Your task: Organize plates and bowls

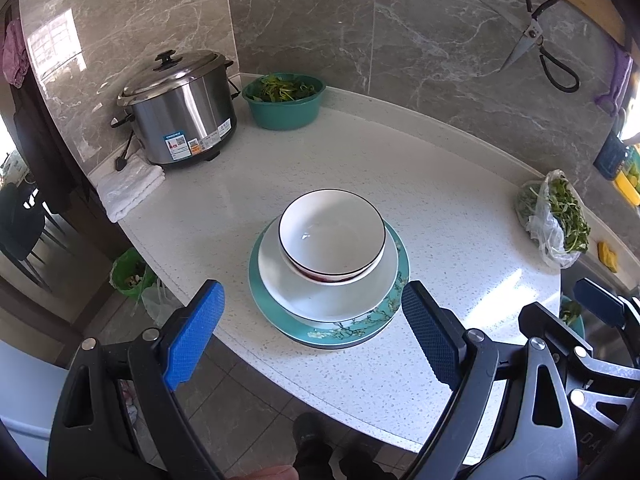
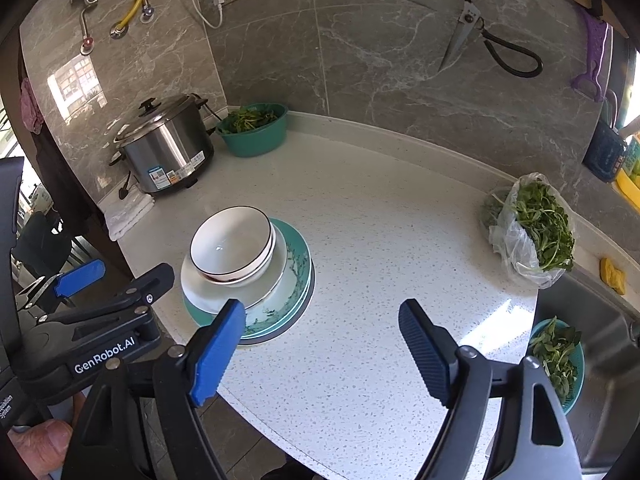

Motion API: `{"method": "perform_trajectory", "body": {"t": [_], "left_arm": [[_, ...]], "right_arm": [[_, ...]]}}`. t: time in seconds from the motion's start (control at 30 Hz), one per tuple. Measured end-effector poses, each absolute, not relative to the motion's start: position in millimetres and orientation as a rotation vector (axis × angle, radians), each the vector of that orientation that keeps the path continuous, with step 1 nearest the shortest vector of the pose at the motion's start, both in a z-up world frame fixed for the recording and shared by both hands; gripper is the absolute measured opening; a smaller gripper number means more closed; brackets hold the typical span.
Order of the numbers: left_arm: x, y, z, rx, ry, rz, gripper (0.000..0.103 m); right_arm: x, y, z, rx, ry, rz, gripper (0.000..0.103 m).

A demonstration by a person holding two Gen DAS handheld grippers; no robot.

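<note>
White speckled counter [image 1: 460,240] carries my stack: a black-rimmed bowl [image 1: 332,232] nested in another bowl, on a white plate [image 1: 320,296], on a teal plate [image 1: 344,332] near the front edge. Only the right wrist view gives me the sink [image 2: 608,320] and its basket of greens [image 2: 556,356]. Both grippers tilt downward short of the stack; my left gripper [image 1: 312,332] and right gripper [image 2: 320,344] stand with jaws apart and empty.
</note>
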State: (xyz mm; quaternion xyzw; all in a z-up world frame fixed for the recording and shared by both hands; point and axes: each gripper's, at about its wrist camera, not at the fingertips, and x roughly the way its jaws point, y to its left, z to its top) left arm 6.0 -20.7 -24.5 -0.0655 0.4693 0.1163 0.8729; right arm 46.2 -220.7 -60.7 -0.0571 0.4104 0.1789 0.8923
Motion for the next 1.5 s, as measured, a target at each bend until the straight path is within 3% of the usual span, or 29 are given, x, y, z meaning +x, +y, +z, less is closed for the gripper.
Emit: {"method": "perform_trajectory", "body": {"t": [1.5], "left_arm": [[10.7, -20.7, -26.1, -0.133, 0.992, 0.236, 0.09]], "right_arm": [[48.9, -218.6, -64.6, -0.135, 0.861, 0.382, 0.081]]}}
